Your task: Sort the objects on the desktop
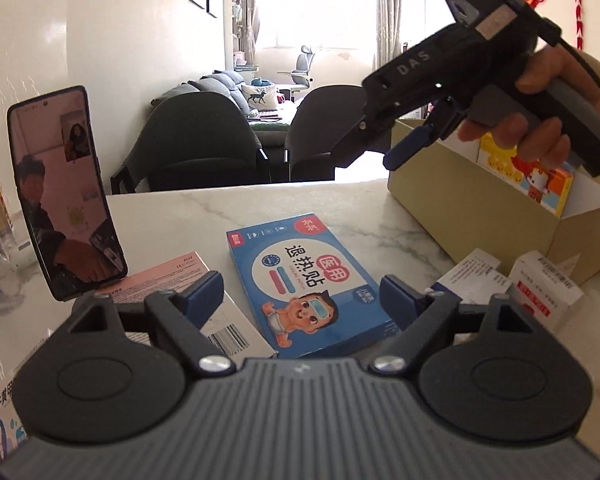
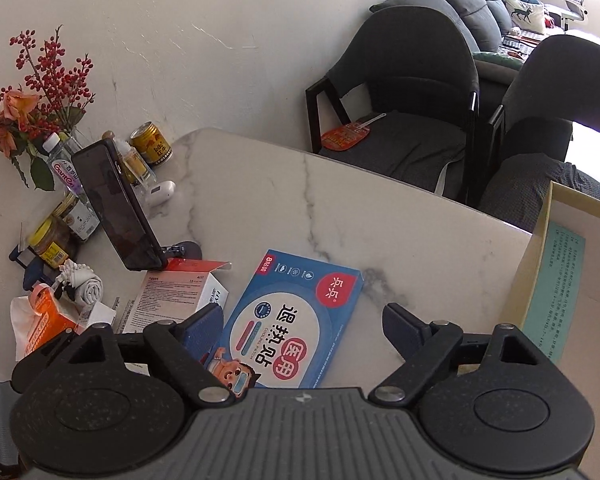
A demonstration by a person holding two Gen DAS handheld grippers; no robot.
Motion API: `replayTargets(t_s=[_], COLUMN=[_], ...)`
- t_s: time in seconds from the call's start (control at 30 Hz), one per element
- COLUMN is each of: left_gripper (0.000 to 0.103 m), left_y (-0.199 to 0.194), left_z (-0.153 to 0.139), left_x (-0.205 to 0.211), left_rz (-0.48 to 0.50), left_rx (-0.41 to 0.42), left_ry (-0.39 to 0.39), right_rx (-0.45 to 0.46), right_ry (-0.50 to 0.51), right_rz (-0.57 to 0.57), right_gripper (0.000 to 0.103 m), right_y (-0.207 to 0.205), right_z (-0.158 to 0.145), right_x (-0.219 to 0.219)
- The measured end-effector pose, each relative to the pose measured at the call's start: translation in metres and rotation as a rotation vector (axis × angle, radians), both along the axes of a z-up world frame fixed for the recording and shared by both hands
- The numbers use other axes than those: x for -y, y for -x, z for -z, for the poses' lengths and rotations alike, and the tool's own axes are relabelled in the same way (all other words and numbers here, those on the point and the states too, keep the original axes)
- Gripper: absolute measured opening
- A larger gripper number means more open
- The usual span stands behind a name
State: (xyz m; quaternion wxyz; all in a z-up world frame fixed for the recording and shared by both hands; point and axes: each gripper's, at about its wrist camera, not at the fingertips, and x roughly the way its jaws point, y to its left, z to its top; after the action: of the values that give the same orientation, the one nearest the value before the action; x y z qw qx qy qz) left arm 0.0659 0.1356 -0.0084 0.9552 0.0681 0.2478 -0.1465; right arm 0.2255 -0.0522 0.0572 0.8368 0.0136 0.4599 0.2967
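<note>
Blue box [image 1: 306,286] of cooling patches lies flat on the marble tabletop [image 1: 172,216], face up, between my two tongs. Its long axis runs away from me and a little to the left in the left wrist view; the cartoon child is at my end, the red badge at the far end.

To its left, just beside it, lies a pink-and-white box [image 1: 188,296], and behind that a phone [image 1: 66,192] leans upright on a stand. To its right sit two small white boxes [image 1: 540,284], then an open cardboard box [image 1: 512,208] with cartons inside.

My left tongs [image 1: 302,290] stand spread with the blue box's near end between them, pads not touching it. My right tongs [image 2: 302,322] are also released, hovering over the same box [image 2: 290,318], nothing gripped. Bottles, a can [image 2: 151,143] and a berry sprig [image 2: 46,76] crowd the far left corner.
</note>
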Motion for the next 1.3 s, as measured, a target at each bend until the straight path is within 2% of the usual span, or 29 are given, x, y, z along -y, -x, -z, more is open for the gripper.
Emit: replayTargets(t_s=[0.23,0.43,0.73,0.9,1.1,1.3], left_gripper=[0.078,0.078,0.079,0.079,0.079,0.082], left_y=[0.001,0.003,0.003,0.006,0.006,0.007], left_z=[0.020,0.036,0.036,0.038,0.050,0.054], left_x=[0.012,0.024,0.027,0.026,0.034,0.038], left_rz=[0.031,0.063,0.084,0.116,0.143,0.129], left_rx=[0.025,0.074,0.088,0.074,0.048,0.060], left_ry=[-0.188,-0.343,-0.380,-0.410,-0.478,-0.488], right_rx=[-0.079,-0.133,-0.154,-0.176,-0.192,-0.211], right_ry=[0.062,0.100,0.148,0.097,0.090,0.075], right_rz=[0.026,0.092,0.159,0.107,0.066,0.054], right_gripper=[0.082,0.076,0.073,0.054,0.053,0.052], right_y=[-0.038,-0.067,-0.097,-0.103,-0.106,-0.108], right_z=[0.027,0.050,0.071,0.076,0.082,0.084], right_x=[-0.021,-0.031,-0.045,-0.054,-0.061,-0.060])
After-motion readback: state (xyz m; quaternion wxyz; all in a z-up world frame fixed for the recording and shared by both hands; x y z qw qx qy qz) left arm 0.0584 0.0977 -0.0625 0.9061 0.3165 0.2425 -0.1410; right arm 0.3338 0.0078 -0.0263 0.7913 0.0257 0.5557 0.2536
